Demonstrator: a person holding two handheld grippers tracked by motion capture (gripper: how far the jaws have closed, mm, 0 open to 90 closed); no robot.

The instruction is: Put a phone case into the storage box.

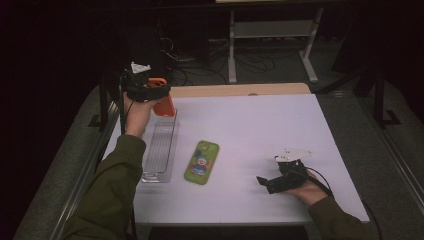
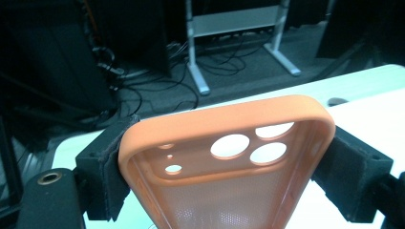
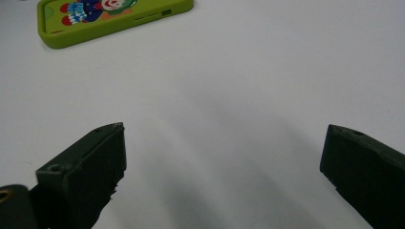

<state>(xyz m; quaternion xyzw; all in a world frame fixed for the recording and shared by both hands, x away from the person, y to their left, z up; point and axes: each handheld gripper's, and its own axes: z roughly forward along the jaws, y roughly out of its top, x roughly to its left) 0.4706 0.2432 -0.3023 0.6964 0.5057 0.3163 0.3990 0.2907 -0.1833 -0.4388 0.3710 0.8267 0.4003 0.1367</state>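
Observation:
An orange phone case hangs upright above the far end of a clear plastic tray, with my left gripper shut on it. In the left gripper view both black pads press the sides of the orange case, whose camera cut-outs face me. A green phone case with a cartoon figure lies flat on the white table, to the right of the tray. My right gripper rests low near the table's front right, open, with bare table between its jaws. The green case lies beyond them.
Past the table's far edge are a wooden strip, a white metal stand and cables on a dark floor. A metal rail runs along the table's left side.

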